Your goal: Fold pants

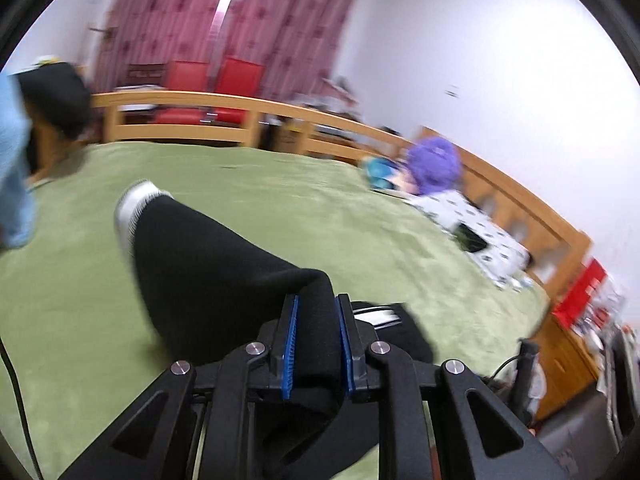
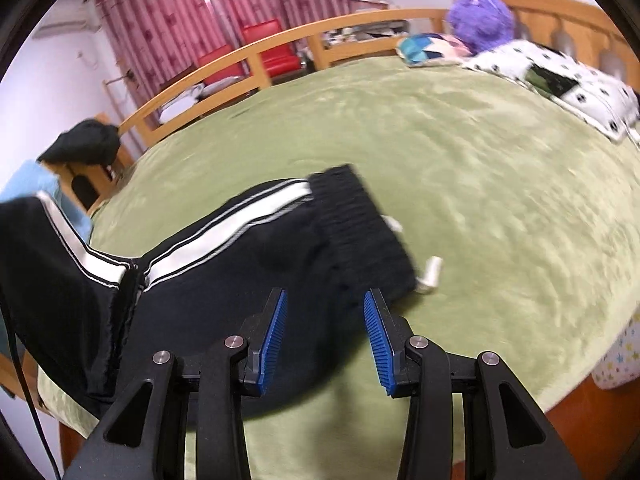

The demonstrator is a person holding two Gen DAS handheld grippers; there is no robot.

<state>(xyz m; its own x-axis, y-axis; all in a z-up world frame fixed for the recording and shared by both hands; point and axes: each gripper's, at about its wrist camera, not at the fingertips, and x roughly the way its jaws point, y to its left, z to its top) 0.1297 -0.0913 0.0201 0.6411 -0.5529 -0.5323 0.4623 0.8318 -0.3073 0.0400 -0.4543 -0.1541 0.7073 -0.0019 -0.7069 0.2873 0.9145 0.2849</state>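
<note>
black track pants (image 2: 248, 256) with white side stripes sprawl across a green bedspread (image 2: 480, 184); the left gripper (image 1: 316, 336) pinches a lifted fold while the right gripper (image 2: 324, 332) hovers with jaws apart. soft, limp cloth likely sags; the ribbed waistband looks the firmest hold.

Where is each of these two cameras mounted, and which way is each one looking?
Left wrist: on the left gripper, facing along its blue pads, shut on a fold of the black white-striped pants, across the green blanket-covered bed.
Right wrist: on the right gripper, open above the pants' ribbed waistband.
Shared: pants, bed, wooden bed rail, red chairs, pink curtains, purple plush toy.
</note>
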